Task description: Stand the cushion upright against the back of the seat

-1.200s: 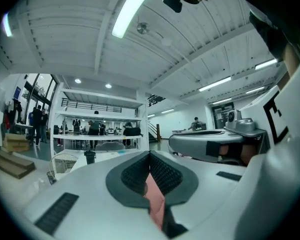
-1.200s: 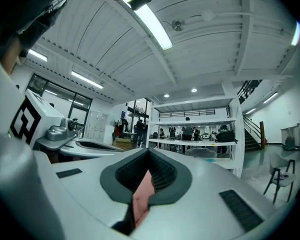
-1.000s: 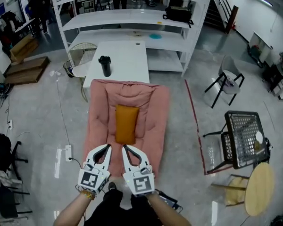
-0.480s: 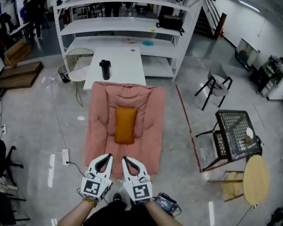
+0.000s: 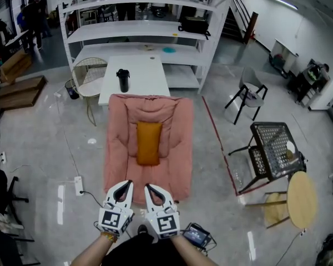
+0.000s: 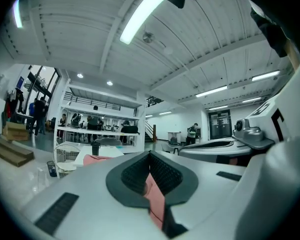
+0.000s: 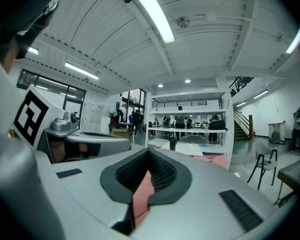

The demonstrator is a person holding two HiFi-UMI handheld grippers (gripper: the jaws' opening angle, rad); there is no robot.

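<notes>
Cushion (image 5: 148, 143) looks soft, light, floppy; I'd pinch its near-end corners. Left gripper (image 5: 126, 184) and right gripper (image 5: 147, 187) both pressed together, empty, near seat (image 5: 177, 148) front edge.

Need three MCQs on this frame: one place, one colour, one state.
1. The orange cushion is: A on a shelf; B on the pink seat; C on the floor.
2. The bottle on the white table is: A black; B red; C white.
3. The left gripper and right gripper are: A shut, empty; B shut on the cushion; C wide open.
Key: B, it lies mid-seat; A, dark against the tabletop; A, both gripper views show jaws together with nothing between.
</notes>
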